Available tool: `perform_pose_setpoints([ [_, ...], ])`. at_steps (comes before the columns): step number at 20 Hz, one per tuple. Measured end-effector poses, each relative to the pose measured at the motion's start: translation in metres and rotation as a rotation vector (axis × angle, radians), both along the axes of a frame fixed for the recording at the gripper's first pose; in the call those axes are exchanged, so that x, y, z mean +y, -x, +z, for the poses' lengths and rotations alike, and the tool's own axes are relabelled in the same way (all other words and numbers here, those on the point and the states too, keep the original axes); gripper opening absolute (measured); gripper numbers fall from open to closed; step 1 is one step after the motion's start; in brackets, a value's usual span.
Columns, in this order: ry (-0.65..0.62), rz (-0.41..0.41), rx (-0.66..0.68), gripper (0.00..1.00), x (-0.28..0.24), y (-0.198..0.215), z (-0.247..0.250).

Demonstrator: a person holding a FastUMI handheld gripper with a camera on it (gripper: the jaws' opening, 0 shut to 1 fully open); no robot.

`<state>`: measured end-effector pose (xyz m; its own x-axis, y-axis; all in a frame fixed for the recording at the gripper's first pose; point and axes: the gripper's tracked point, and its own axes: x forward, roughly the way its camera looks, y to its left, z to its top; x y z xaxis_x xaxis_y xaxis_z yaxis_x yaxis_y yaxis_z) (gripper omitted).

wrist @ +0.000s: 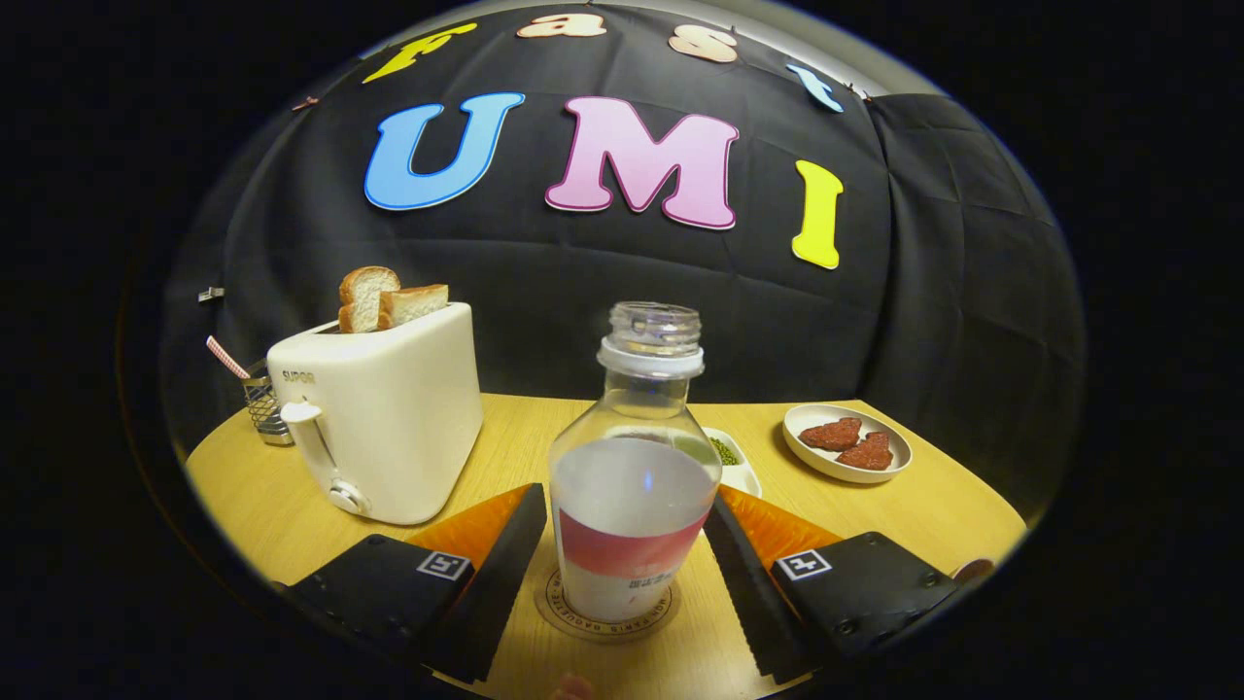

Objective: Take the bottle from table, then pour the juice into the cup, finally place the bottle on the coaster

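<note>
An uncapped clear bottle (pixel 632 486) with white liquid and a red-banded label stands upright on a round coaster (pixel 607 622) on the wooden table. My gripper (pixel 629 498) holds it between the fingers. The left fingertip (pixel 530 515) and the right fingertip (pixel 727 525) both lie against the bottle's sides at label height. Just behind the bottle on its right, a small white dish with green bits (pixel 731 457) peeks out, mostly hidden.
A cream toaster (pixel 384 413) with two bread slices stands beyond the left finger, with a wire holder (pixel 264 403) behind it. A white plate (pixel 847 442) with reddish pieces lies beyond the right finger. A brown rim (pixel 974 569) shows beside the right finger.
</note>
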<state>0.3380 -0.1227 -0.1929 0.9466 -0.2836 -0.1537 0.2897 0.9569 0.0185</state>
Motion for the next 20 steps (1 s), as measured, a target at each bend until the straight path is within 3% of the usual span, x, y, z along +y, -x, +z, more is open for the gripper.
perform_pose_setpoints([
  [5,-0.023,0.014,-0.013,0.98,0.016,0.051,0.022],
  [8,0.002,0.012,-0.046,0.98,0.022,0.088,0.051],
  [12,-0.060,-0.015,-0.135,0.98,0.030,0.140,0.098],
  [15,-0.021,-0.046,-0.156,0.97,0.028,0.181,0.124],
  [20,0.022,-0.005,-0.213,0.98,0.044,0.244,0.172],
])
